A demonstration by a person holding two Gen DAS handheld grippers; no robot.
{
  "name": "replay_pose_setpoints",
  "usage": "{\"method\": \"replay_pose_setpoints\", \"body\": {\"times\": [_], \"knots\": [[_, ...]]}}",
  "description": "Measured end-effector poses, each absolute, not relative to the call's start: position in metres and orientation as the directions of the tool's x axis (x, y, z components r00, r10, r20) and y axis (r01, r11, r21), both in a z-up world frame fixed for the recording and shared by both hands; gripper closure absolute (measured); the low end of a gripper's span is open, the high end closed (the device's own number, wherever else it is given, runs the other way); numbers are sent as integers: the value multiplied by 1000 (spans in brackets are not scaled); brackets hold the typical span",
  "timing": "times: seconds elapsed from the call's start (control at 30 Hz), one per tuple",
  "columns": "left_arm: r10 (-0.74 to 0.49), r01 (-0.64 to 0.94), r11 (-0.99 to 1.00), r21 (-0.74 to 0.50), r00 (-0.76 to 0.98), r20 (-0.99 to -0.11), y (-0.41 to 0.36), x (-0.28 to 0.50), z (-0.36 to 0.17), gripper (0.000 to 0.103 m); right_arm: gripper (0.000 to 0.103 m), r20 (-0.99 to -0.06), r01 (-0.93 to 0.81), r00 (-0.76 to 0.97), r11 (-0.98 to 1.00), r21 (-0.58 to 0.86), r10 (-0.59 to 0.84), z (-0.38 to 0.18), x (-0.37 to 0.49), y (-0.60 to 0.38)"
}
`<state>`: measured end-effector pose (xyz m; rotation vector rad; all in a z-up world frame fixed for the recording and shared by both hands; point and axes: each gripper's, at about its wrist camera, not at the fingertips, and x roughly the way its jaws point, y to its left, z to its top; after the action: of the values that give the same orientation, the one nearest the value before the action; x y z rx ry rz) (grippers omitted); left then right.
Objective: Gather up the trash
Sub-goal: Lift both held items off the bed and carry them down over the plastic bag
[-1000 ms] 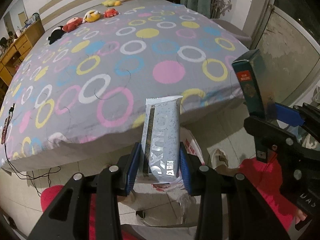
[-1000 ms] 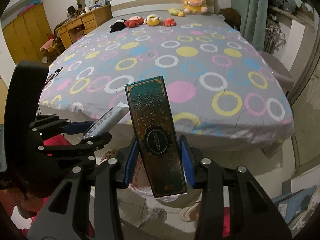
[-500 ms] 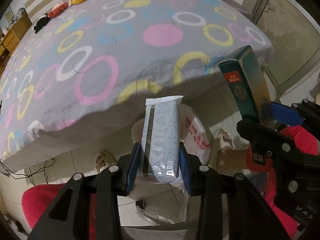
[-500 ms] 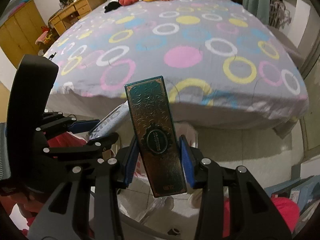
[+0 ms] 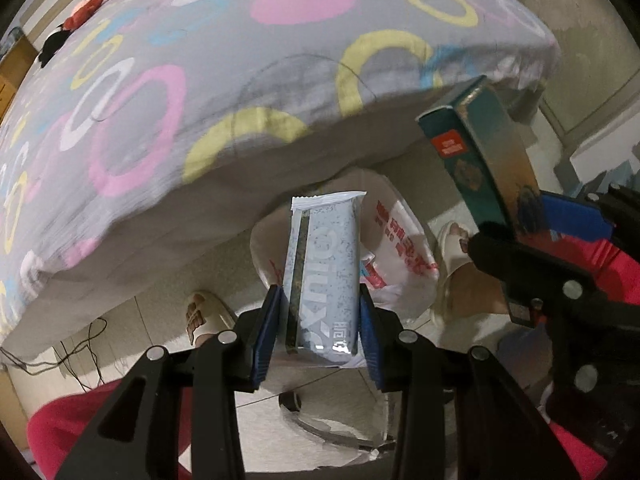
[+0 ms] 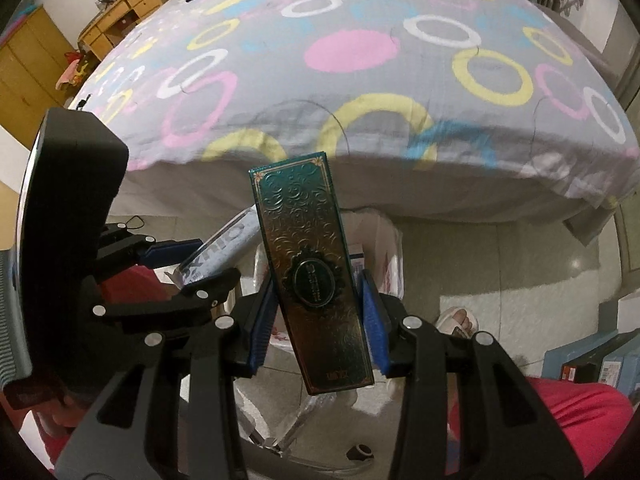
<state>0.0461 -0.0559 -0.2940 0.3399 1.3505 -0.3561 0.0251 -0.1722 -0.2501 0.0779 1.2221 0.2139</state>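
Trash: left gripper (image 5: 318,330) clamps grey snack wrapper (image 5: 324,272); right gripper (image 6: 318,320) clamps dark green box (image 6: 310,276), both partly closed.

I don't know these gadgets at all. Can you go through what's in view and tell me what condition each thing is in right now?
Left gripper: shut on the silver snack wrapper.
Silver snack wrapper: held upright, sealed top end up.
Right gripper: shut on the green box.
Green box: held lengthwise, closed, slightly tilted.
White plastic bag: on the floor below, mouth open.
Bed cover: spread flat.
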Motion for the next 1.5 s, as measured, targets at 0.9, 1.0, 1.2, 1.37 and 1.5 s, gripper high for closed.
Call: {"method": "replay_pose_setpoints", "body": {"times": [0.9, 1.0, 1.2, 1.37, 1.5], "knots": [[67, 561, 825, 69, 25, -997, -87, 96, -397, 66, 63, -965, -3, 111, 971, 238, 236, -368, 62, -190], [79, 568, 820, 70, 10, -997, -92, 96, -409, 66, 63, -967, 14, 85, 970, 241, 239, -382, 66, -191], [100, 570, 819, 73, -17, -995, -102, 98, -427, 66, 63, -970, 34, 37, 970, 241, 239, -410, 71, -192], [114, 567, 821, 66, -50, -992, -106, 102, -444, 66, 63, -967, 75, -12, 964, 254, 255, -435, 76, -194], [117, 563, 825, 55, -75, -990, -111, 106, -458, 66, 63, -966, 90, -34, 964, 251, 255, -449, 81, -193]]}}
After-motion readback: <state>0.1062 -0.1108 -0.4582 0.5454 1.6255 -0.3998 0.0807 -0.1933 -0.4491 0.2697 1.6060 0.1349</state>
